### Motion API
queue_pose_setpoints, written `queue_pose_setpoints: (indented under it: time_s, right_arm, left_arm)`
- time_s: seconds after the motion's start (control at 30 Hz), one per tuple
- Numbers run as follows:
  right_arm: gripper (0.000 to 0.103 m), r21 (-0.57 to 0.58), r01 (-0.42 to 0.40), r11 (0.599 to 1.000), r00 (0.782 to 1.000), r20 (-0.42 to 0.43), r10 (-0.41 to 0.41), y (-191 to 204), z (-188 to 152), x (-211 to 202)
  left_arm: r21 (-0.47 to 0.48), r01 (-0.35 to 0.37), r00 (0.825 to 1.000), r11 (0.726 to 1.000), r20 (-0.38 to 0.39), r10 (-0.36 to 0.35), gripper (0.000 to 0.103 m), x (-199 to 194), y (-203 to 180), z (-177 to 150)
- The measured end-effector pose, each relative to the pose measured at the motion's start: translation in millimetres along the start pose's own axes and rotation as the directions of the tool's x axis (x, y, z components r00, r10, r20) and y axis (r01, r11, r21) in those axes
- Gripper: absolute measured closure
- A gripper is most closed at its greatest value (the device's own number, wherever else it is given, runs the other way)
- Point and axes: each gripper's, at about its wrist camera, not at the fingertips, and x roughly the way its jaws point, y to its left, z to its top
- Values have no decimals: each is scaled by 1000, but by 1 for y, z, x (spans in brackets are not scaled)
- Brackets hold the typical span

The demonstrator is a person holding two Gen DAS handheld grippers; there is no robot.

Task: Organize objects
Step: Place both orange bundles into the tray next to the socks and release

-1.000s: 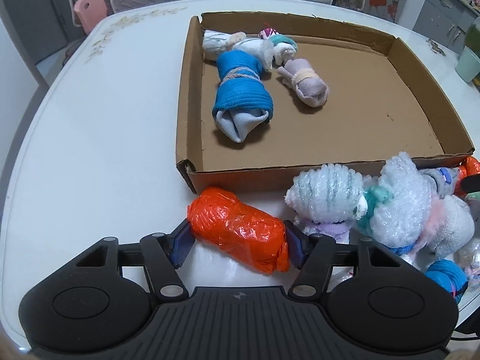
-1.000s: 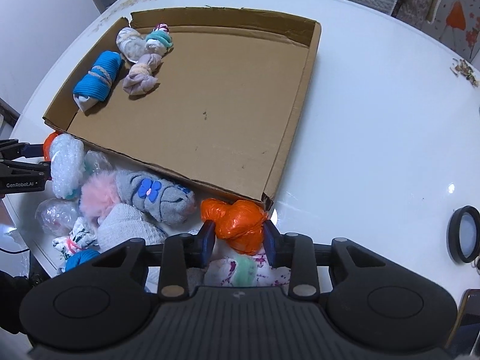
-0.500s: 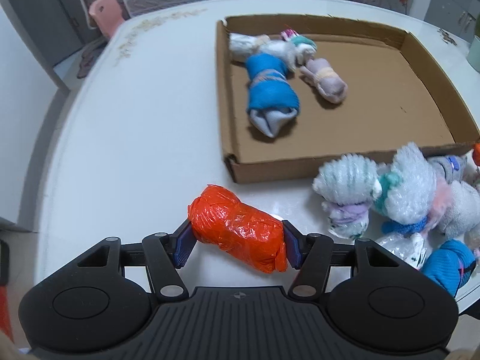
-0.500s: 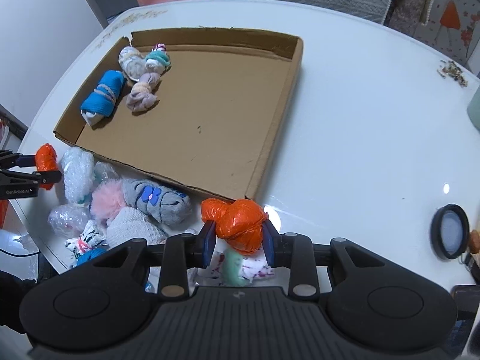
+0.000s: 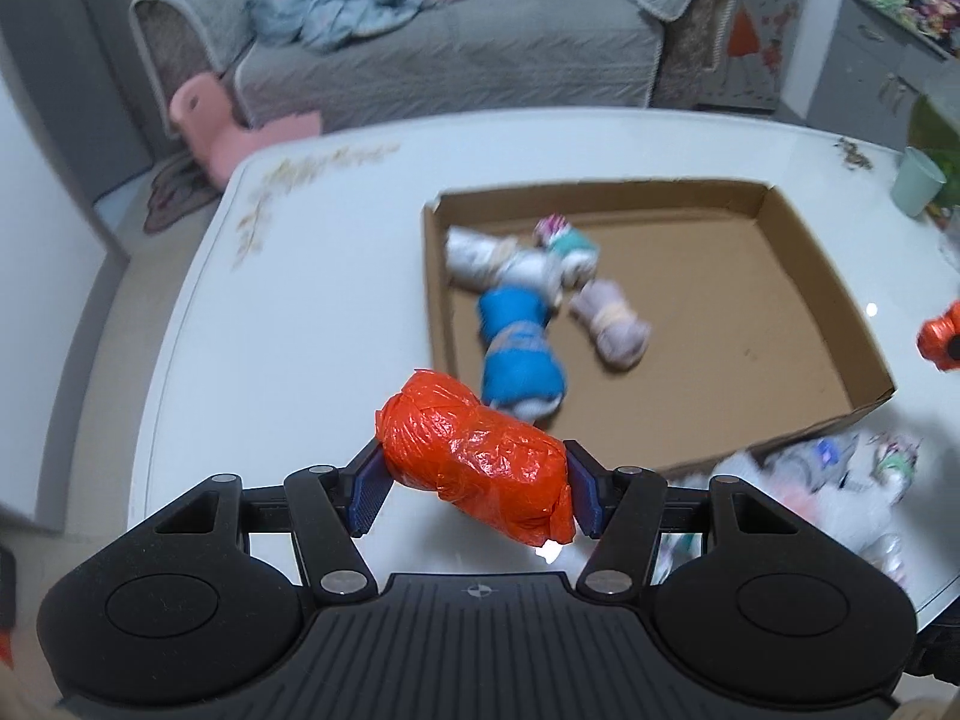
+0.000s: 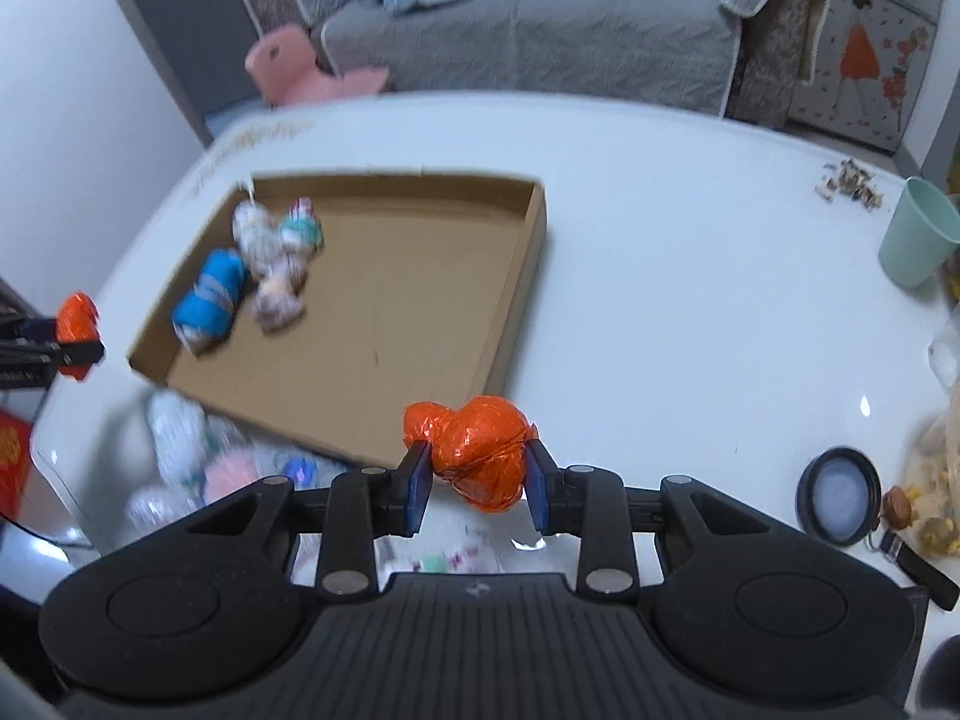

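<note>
orange plastic-wrapped roll (image 5: pixel 477 459) clamped in left gripper (image 5: pixel 474 489), orange crinkled plastic bundle (image 6: pixel 477 453) clamped in right gripper (image 6: pixel 477 480); both now raised clear of the white table (image 5: pixel 300 300), centre-bottom of frame, ready for transfer to shallow cardboard tray (image 5: pixel 720 324).

The pile (image 5: pixel 840 480) at the table's (image 5: pixel 300 324) near edge is smeared with blur, its pieces indistinguishable. An orange bundle (image 5: pixel 942 339) is cut by the right edge. The box's (image 6: pixel 516 276) rolls (image 6: pixel 264 264) look fuzzy.
</note>
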Motion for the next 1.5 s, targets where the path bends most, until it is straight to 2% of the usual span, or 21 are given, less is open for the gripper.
queue_pose_setpoints:
  time_s: [0.17,0.27,0.33,0.43,0.73,0.87,0.97,1.1,1.23,1.5]
  right_arm:
    - [74,-19,-29,999,997,64,30,15,17,1]
    - [74,-46,-79,996,992,92,83,29,32,1]
    - [74,-67,-121,990,988,92,126,40,43,3]
    - [74,-115,-164,980,982,73,172,64,57,14]
    - [74,-223,-196,955,981,-49,190,118,83,80]
    - [74,-243,-189,951,981,-85,174,129,79,102]
    - [74,-250,-183,951,981,-109,160,132,76,115]
    - [74,-232,-188,954,979,-128,161,128,75,124]
    - [74,-227,-206,952,974,-143,177,132,74,127]
    - [74,-220,-213,952,969,-170,177,143,71,144]
  left_arm:
    - [21,38,999,999,18,-39,38,0,-1,22]
    - [61,60,998,996,-6,-60,38,5,-5,27]
    - [51,92,996,994,-26,-91,38,10,-6,26]
    - [36,131,990,991,-59,-129,38,23,-11,24]
    - [85,135,982,987,-145,-122,38,66,-34,14]
    - [89,147,977,985,-171,-130,38,78,-38,14]
    - [57,159,971,986,-192,-145,38,87,-37,16]
    - [35,160,967,987,-206,-149,38,94,-36,17]
    - [53,160,959,986,-244,-142,38,99,-38,13]
    - [90,99,969,991,-234,-76,39,119,-33,15]
